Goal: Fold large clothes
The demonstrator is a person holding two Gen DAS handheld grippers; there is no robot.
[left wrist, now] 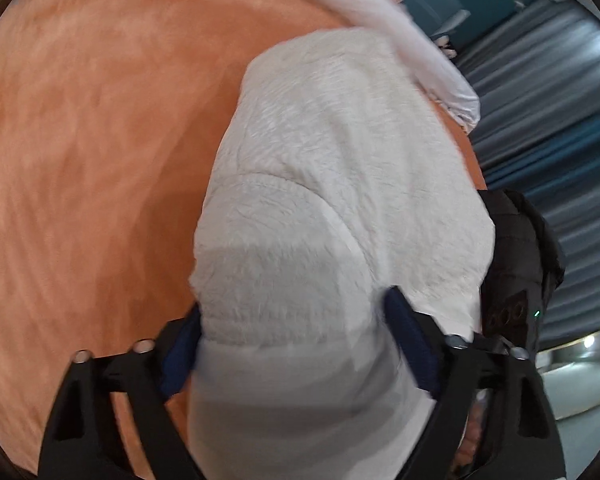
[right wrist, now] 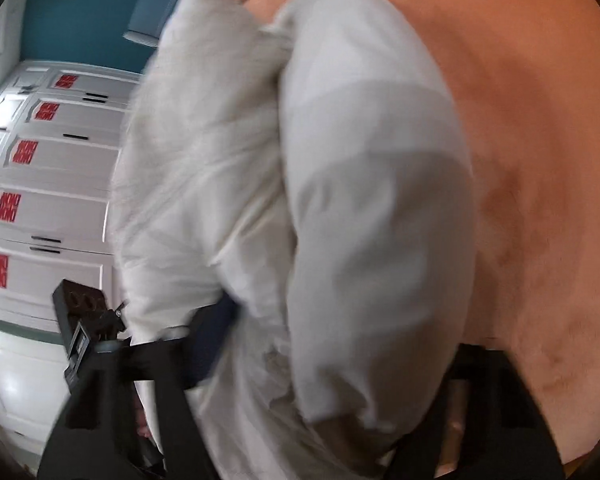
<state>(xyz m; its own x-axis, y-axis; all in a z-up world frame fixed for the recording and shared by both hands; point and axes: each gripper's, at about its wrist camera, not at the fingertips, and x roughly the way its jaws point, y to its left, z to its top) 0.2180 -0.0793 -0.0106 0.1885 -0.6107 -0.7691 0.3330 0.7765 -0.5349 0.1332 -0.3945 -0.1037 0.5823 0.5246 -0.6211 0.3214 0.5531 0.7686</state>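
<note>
A thick white fleece garment (left wrist: pixel 332 184) hangs bunched over an orange plush surface (left wrist: pixel 92 152). My left gripper (left wrist: pixel 296 340) is shut on a fat fold of it, with a blue pad on either side of the cloth. In the right wrist view the same white garment (right wrist: pixel 340 208) fills the middle. My right gripper (right wrist: pixel 320 352) is shut on it too; only the left blue pad (right wrist: pixel 210 344) shows, the right finger is hidden by cloth. The garment is lifted and blurred with motion.
The orange surface (right wrist: pixel 532 120) spreads under both views. White drawers with red labels (right wrist: pixel 48 208) and a teal wall (right wrist: pixel 100 28) stand to the left. Grey-blue curtains (left wrist: pixel 548 128) and the other gripper's black body (left wrist: pixel 516 272) lie to the right.
</note>
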